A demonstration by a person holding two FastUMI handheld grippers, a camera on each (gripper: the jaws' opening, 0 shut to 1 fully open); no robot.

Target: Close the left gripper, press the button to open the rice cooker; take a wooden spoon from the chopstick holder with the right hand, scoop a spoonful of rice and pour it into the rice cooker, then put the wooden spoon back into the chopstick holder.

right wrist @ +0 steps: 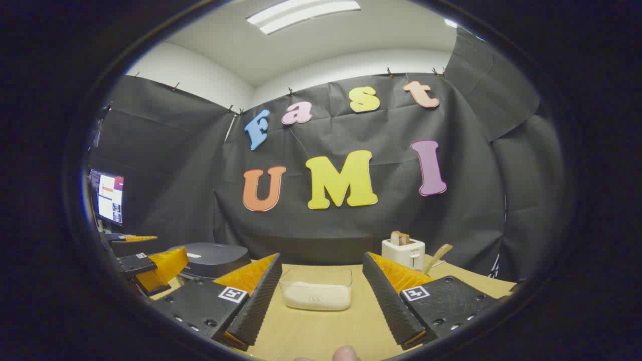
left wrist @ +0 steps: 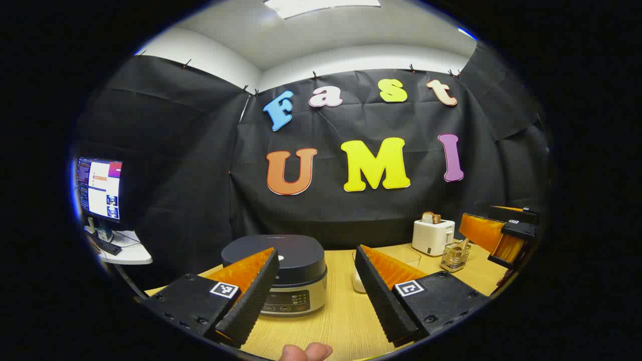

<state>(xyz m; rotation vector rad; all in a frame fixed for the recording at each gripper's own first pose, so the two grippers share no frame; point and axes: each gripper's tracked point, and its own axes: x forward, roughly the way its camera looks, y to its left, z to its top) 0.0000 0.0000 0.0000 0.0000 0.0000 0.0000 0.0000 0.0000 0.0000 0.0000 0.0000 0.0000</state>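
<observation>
**Both grippers open above the table, cooker lid down**

Left gripper view: the left gripper (left wrist: 317,293) hangs over the wooden table (left wrist: 341,321) with its jaws spread wide and nothing between them. The rice cooker (left wrist: 288,281) stands just ahead, partly behind the left finger, its dark lid shut and its control panel facing the camera. Behind the right finger is a clear container (left wrist: 362,273), mostly hidden. Farther right, near the back wall, a white toaster (left wrist: 432,235) holds a slice of bread, and just in front of it a wire chopstick holder (left wrist: 455,255) carries a wooden spoon (left wrist: 464,245). The right gripper (left wrist: 501,235) shows at the far right edge, beside the holder; its jaws seem parted and hold nothing. A monitor (left wrist: 99,189) sits on a side desk at left. A fingertip (left wrist: 306,352) pokes in at the bottom edge.

Right gripper view: the right gripper (right wrist: 321,296) is also wide open and empty. Between its fingers, farther off, the container (right wrist: 316,289) rests on the table (right wrist: 321,331) with white rice in its bottom. The cooker (right wrist: 213,259) lies to the left, lid closed, with the left gripper (right wrist: 150,265) near it. The toaster (right wrist: 404,251) stands at right, and the spoon (right wrist: 440,254) handle leans up just beside it.
</observation>
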